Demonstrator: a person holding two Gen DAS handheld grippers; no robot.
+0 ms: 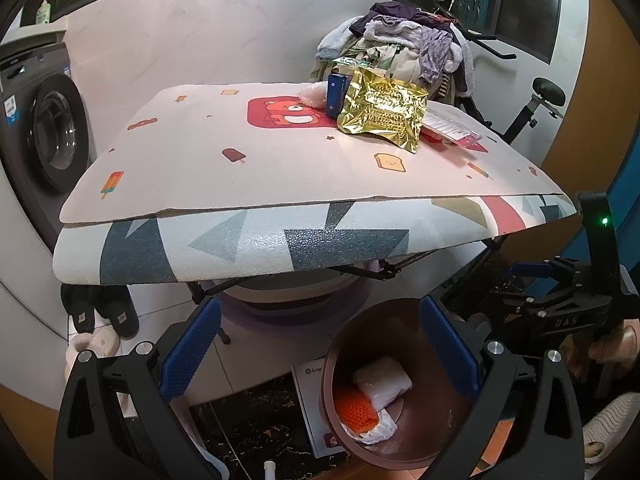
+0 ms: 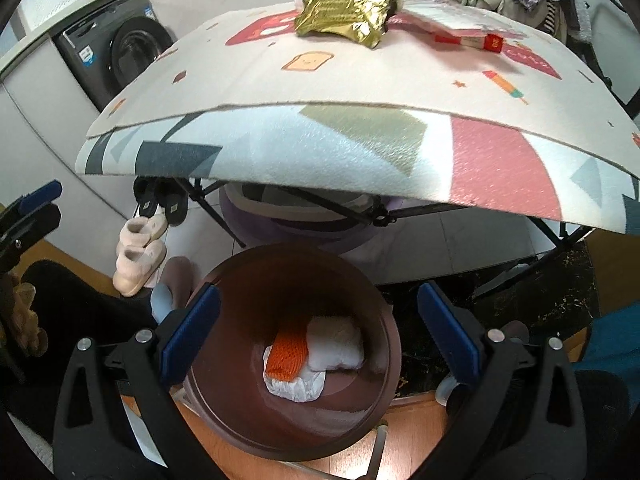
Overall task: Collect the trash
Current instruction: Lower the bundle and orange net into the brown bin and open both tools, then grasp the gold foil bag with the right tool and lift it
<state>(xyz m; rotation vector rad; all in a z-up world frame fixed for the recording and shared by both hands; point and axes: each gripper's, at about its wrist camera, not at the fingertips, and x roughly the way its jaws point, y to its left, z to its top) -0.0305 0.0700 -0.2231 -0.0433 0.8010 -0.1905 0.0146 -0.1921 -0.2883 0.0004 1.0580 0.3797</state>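
Table edge (image 2: 320,148) over bin (image 2: 384,320); slippers (image 2: 140,264) beside.

Both grippers share one build: the left gripper (image 1: 316,348) and right gripper (image 2: 318,336) have black angular arms with silver screws and blue textured pads (image 2: 191,334). A green light (image 1: 605,221) glows on the right one's frame.

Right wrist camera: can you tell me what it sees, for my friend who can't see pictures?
The open right gripper hangs over a brown bin holding an orange knitted piece and white wrappers. Behind it stands a folding table with a gold foil bag on top.
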